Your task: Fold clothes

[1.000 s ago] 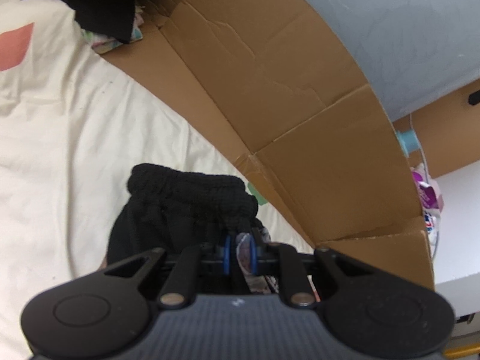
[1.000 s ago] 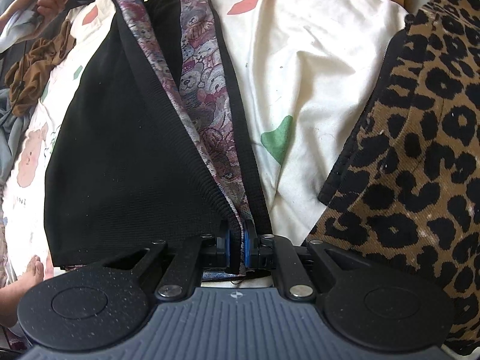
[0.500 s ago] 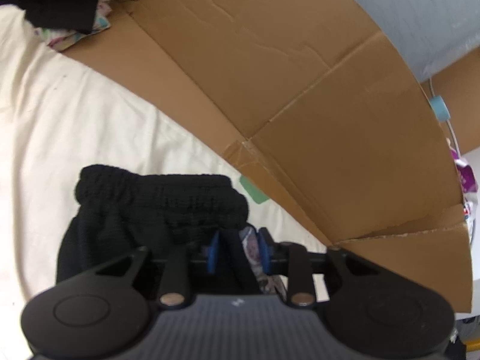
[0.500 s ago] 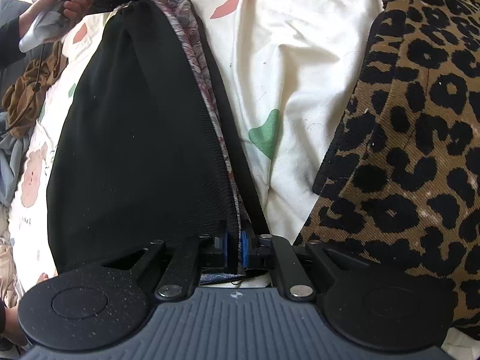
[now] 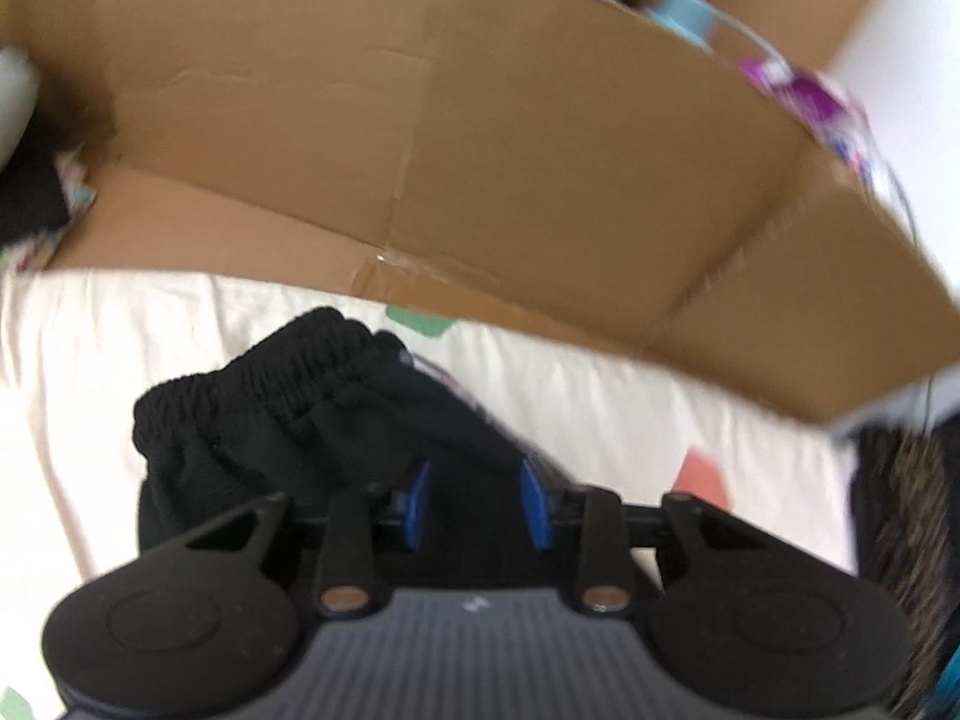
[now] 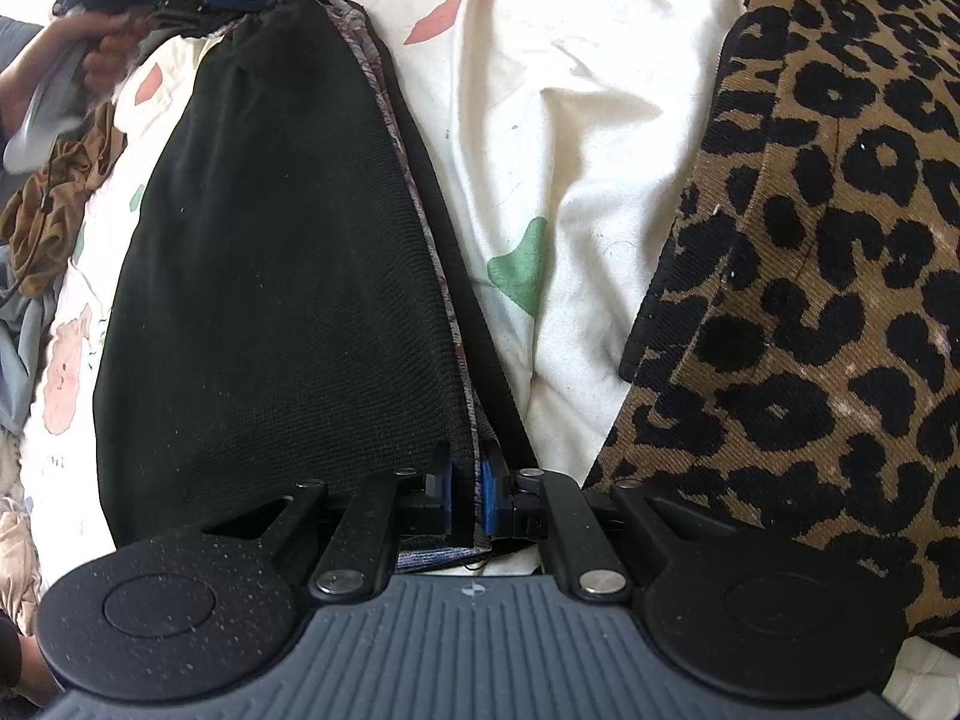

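I am folding the black trousers in half lengthwise on the cream sheet, left of the leopard-print garment. My right gripper pinches the hem end, its jaws just starting to ease. My left gripper is at the gathered waistband, its 2 pads spread with black cloth between them; I judge that grip released. To do this well, I should line up both long edges before letting go. The trousers lie flat and tapering, a patterned lining showing along their right edge.
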`<state>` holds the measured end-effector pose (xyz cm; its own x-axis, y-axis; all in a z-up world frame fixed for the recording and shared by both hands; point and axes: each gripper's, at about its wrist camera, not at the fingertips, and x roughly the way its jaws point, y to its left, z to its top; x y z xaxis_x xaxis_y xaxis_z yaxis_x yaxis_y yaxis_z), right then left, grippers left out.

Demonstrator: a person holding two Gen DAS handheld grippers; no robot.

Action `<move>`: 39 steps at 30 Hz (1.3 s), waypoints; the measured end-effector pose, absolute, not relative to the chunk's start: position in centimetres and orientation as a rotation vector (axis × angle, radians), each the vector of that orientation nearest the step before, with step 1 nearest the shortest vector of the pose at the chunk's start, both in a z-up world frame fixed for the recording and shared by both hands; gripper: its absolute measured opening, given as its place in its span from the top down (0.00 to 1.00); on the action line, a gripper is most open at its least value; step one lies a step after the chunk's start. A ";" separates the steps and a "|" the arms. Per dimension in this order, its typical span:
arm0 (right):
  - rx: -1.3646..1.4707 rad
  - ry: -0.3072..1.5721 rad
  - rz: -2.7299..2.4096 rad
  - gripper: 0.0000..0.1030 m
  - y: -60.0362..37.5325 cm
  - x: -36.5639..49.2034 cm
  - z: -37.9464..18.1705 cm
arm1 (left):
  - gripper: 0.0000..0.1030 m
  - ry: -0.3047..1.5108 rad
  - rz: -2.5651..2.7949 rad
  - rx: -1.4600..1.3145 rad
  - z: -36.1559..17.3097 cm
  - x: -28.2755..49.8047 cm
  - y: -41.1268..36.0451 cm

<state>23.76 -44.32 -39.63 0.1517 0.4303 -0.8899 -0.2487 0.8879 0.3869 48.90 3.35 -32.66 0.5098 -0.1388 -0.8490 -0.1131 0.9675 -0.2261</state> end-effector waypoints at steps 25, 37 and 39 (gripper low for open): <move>0.191 1.404 0.414 0.88 -45.0 23.3 -39.1 | 0.68 1.105 -0.050 -0.074 -37.2 52.0 0.9; 0.075 1.382 0.345 0.86 -44.4 22.4 -35.8 | 0.67 1.015 -0.128 -0.068 -31.2 45.8 5.3; 0.076 1.358 0.337 0.86 -44.3 22.4 -35.1 | 0.67 1.003 -0.143 -0.036 -30.9 44.5 5.4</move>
